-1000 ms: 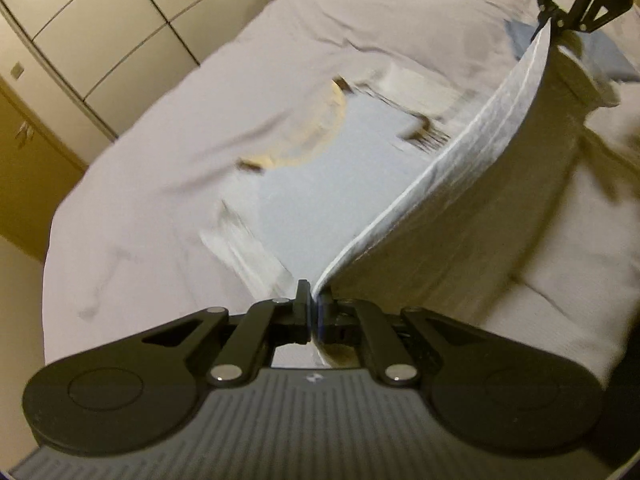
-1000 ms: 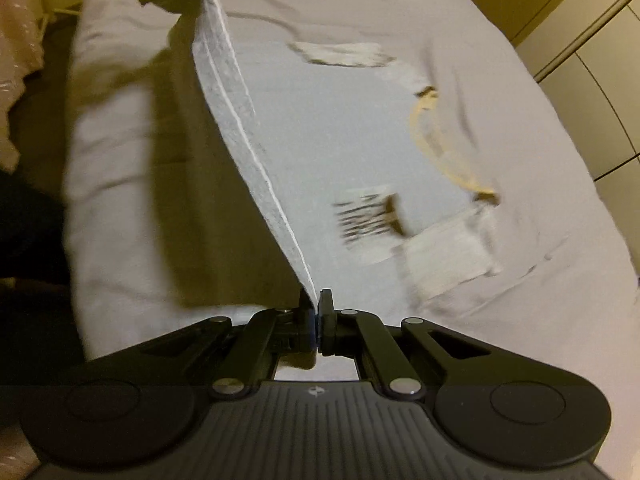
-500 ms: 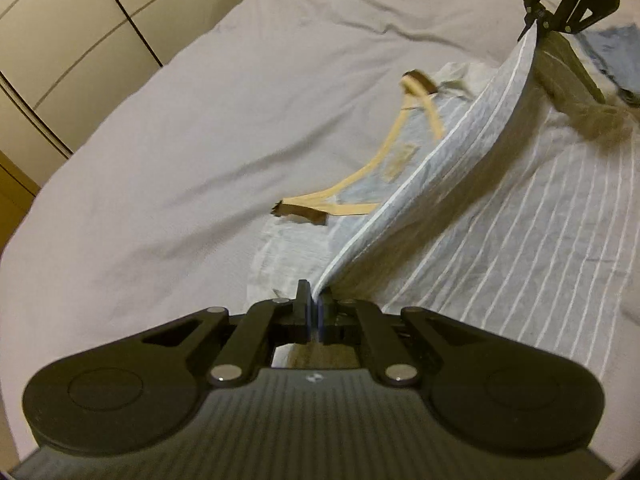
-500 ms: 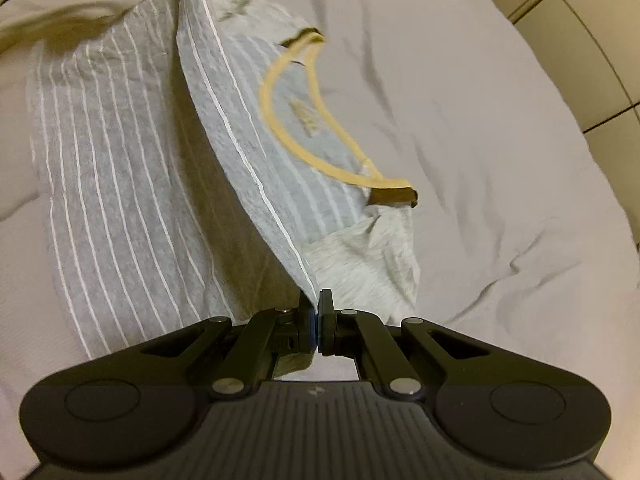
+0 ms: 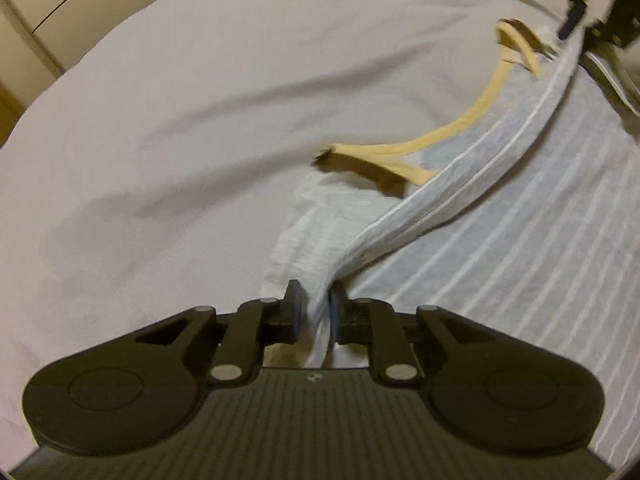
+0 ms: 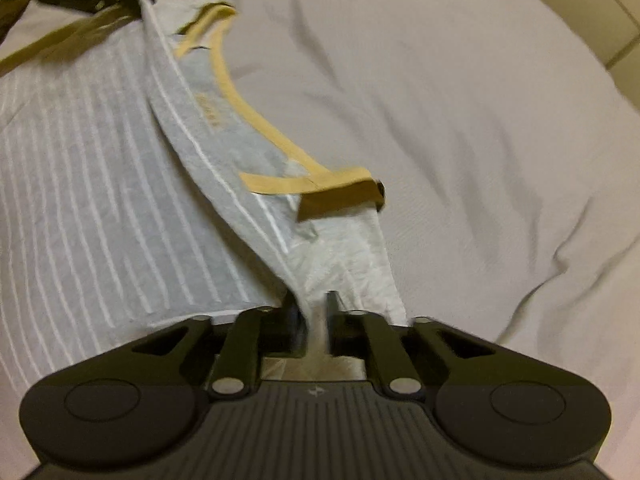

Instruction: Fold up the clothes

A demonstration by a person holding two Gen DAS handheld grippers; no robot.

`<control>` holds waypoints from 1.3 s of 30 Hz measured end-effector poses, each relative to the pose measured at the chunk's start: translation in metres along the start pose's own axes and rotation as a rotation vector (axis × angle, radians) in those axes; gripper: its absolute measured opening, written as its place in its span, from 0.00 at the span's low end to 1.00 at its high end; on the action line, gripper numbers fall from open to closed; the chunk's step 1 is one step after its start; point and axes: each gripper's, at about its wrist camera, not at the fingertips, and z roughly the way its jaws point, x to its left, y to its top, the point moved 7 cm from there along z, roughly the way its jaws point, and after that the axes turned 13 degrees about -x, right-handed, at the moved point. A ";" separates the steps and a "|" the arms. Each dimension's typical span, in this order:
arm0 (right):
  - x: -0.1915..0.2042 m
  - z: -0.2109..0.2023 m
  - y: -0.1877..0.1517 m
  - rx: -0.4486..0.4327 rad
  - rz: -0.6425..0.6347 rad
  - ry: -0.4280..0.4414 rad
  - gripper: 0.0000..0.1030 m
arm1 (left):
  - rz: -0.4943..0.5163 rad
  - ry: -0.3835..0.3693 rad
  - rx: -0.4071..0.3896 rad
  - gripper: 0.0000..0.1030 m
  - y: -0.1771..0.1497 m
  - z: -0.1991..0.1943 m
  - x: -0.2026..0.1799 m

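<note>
Shirt (image 5: 520, 216) lowered onto bed (image 5: 200, 120), tools opening

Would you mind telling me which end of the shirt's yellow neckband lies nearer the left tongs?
The folded-over end lying ahead of the left tongs; the other end curves away toward the right tongs, across the striped shirt.

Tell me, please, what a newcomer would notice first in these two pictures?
First, the grey striped shirt lying folded on the pale bed sheet, its yellow neckline near the fold. Its lifted hem runs as a taut band between the left gripper at the bottom of its view and the right gripper. Both jaws are opening, with cloth between them.
</note>
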 end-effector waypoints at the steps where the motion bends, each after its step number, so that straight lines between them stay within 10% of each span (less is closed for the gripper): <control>1: -0.003 0.001 -0.001 -0.008 0.003 -0.005 0.22 | -0.021 0.003 -0.002 0.16 0.000 0.000 0.005; 8: -0.033 -0.011 -0.006 -0.084 0.210 0.026 0.45 | -0.150 0.002 -0.012 0.24 0.000 -0.001 0.037; 18: -0.085 -0.043 -0.024 -0.313 0.756 0.092 0.45 | -0.356 0.081 -0.071 0.23 -0.004 -0.024 0.087; 24: -0.098 -0.066 -0.036 -0.401 0.852 -0.027 0.48 | -0.445 0.103 -0.077 0.31 -0.022 -0.035 0.090; 29: -0.065 -0.079 -0.046 -0.386 0.708 -0.062 0.55 | -0.488 0.079 -0.086 0.31 -0.029 -0.035 0.095; 32: -0.026 -0.077 -0.049 -0.323 0.487 -0.076 0.55 | -0.487 0.073 -0.102 0.22 -0.022 -0.027 0.094; 33: -0.010 -0.075 -0.049 -0.302 0.399 -0.081 0.55 | -0.480 0.072 -0.104 0.04 -0.019 -0.024 0.093; 39: 0.062 -0.051 -0.050 -0.249 -0.010 -0.142 0.59 | -0.466 0.076 -0.096 0.01 -0.007 -0.019 0.092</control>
